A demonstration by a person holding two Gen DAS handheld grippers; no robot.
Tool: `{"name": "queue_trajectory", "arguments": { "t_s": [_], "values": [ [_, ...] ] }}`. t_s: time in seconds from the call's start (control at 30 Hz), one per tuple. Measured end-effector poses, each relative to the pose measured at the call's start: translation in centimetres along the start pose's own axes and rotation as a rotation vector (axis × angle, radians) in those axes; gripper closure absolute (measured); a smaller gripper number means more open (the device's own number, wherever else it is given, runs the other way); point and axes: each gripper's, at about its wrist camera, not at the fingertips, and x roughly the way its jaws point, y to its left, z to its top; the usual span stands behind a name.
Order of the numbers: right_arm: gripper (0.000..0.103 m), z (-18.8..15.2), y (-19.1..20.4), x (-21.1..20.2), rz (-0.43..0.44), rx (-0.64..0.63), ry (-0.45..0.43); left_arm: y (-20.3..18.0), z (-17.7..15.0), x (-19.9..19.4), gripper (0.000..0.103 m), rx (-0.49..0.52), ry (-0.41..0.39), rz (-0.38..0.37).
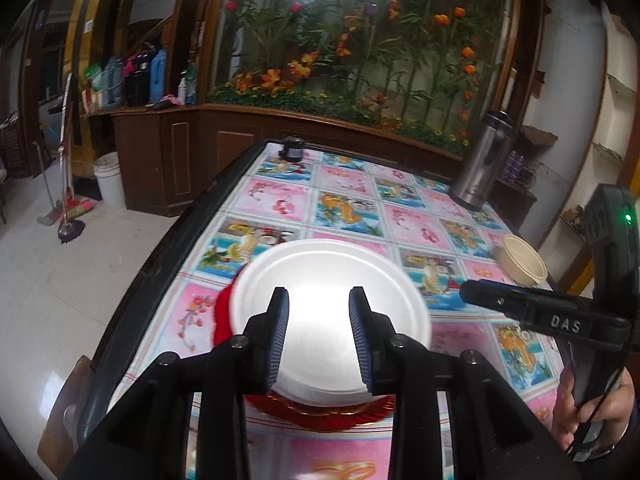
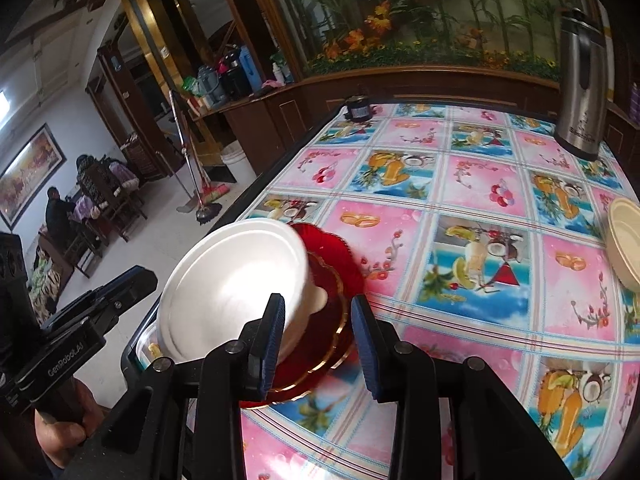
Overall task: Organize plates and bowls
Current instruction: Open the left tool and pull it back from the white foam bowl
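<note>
Foam-white, the plate sits on a red plate directly ahead of the left gripper, whose jaws stand spread and, as far as glare allows, empty. It looks light, stiff and easily dented, so take it at the rim. Smaller, a cream bowl lies far right of the right gripper, also spread.

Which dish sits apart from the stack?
The cream bowl, alone near the table's right edge; the white foam plate rests on the red plate.
</note>
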Motion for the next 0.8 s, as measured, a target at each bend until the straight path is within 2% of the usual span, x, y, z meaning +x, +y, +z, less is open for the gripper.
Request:
{"name": "queue_trajectory", "arguments": {
  "t_s": [0.23,0.47,0.53,0.63,0.8],
  "values": [
    [0.065,-0.8,-5.4,-2.5,-0.024,0.124,-0.037,-7.0,-1.4,1.5,0.066,0.126,0.052,-0.09],
    [0.065,-1.5,-13.1,-5.5,-0.087,0.267,-0.083,-15.5,-6.4,6.8,0.059,0.297,0.203,-0.223],
    [0.065,-1.1,-15.3,-6.7,-0.109,0.305,-0.105,-16.6,-7.7,8.3,0.059,0.323,0.244,-0.212],
    [0.057,0.2,-19.1,-8.0,-0.185,0.344,-0.127,-17.4,-9.2,10.4,0.059,0.337,0.3,-0.204],
    [0.054,3.5,-25.5,-7.3,-0.257,0.415,-0.107,-17.6,-9.8,11.2,0.059,0.348,0.332,-0.205]
  ]
}}
